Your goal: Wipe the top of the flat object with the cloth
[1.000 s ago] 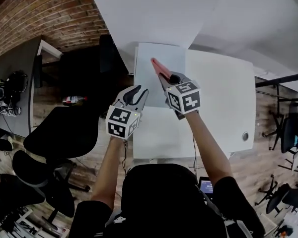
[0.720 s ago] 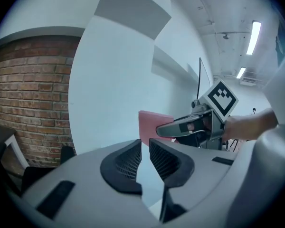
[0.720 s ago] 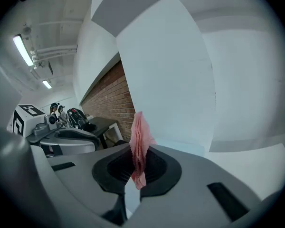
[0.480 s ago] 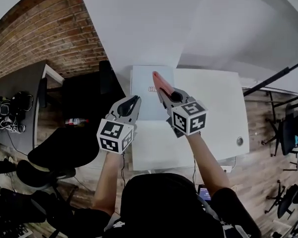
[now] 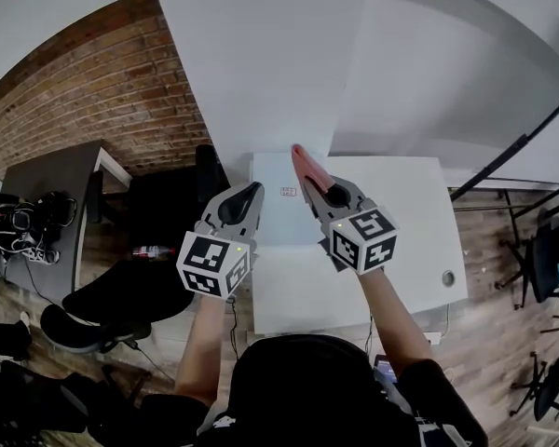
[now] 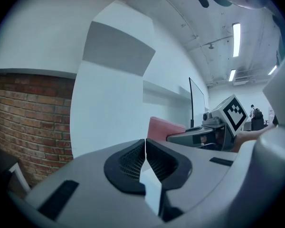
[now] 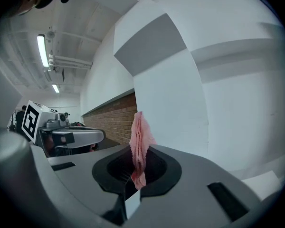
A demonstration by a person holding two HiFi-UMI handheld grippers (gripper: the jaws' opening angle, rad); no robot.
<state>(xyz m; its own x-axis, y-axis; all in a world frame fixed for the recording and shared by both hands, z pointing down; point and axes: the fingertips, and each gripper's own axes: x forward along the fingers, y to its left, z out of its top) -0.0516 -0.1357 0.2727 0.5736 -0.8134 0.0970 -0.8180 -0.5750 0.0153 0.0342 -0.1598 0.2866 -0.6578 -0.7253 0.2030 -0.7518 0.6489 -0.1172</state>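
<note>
While the pink cloth [image 5: 299, 158], pinched in the right gripper [image 5: 312, 180], is held up over the pale flat object [image 5: 279, 222] at the white table's [image 5: 410, 212] far left, wiping looks not yet begun; next, the cloth must come down flat. To its left, the left gripper [image 5: 252, 192] has just been closing its jaws on nothing.

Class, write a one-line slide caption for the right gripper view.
Right tongs clamp a pink cloth upright before a white wall.

Brick wall [image 5: 93, 82], white table [image 5: 410, 212]

Flat panel [image 5: 272, 220] on white table [image 5: 405, 222]
</note>
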